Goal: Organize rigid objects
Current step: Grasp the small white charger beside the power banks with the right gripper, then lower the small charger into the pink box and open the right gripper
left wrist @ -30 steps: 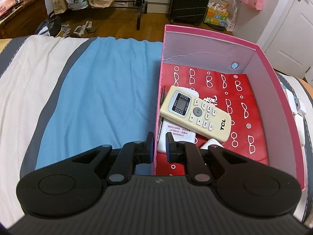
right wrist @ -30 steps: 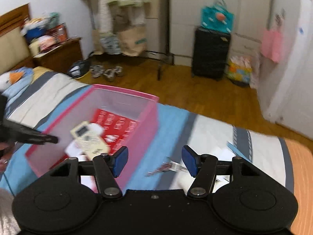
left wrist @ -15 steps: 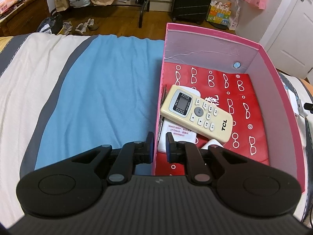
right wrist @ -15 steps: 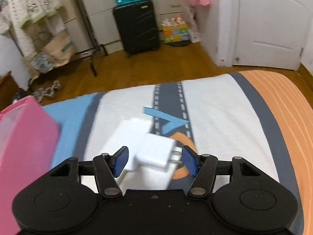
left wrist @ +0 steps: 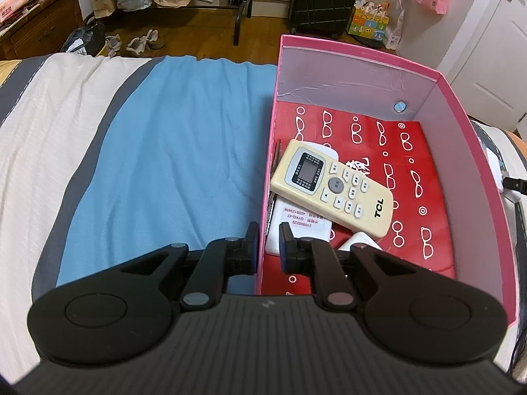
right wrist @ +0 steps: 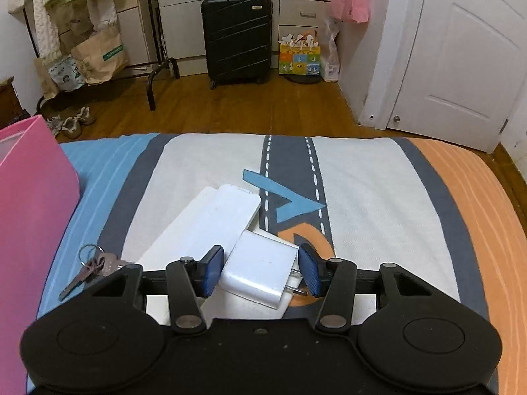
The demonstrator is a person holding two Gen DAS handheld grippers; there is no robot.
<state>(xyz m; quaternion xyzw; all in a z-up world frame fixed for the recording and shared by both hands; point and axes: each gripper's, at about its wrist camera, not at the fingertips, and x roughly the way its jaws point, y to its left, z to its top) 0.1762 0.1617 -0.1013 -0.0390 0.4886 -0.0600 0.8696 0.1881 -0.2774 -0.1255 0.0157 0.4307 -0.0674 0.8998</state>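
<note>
Bedding in blue, white and grey stripes (left wrist: 158, 151) fills the left of the left wrist view. At its right edge the left gripper (left wrist: 266, 243) is clamped on the near left wall of the pink box (left wrist: 461, 105), one pad outside the wall and one inside, jaws nearly together with only the thin wall between them. Inside the box, on its red lining, a cream TCL remote (left wrist: 332, 187) lies diagonally just beyond the inner pad, resting across a white flat item with a label (left wrist: 296, 227); a small white rounded piece (left wrist: 359, 242) peeks out beside the right finger arm.

In the right wrist view, the pink box's outer wall (right wrist: 29, 230) rises at the far left. Near it, a bunch of keys on a ring (right wrist: 95, 263) lies on the blue and grey part of the cover, just left of the gripper's left finger. Next comes a white flat rectangular case (right wrist: 210, 220), lying aslant. The white charger plug (right wrist: 260, 270) lies against its near end, prongs pointing right, and sits between the blue pads of the right gripper (right wrist: 262, 271). Those jaws are closing around it; the left pad is at the charger's side, while a narrow gap shows between the prongs and the right pad.
</note>
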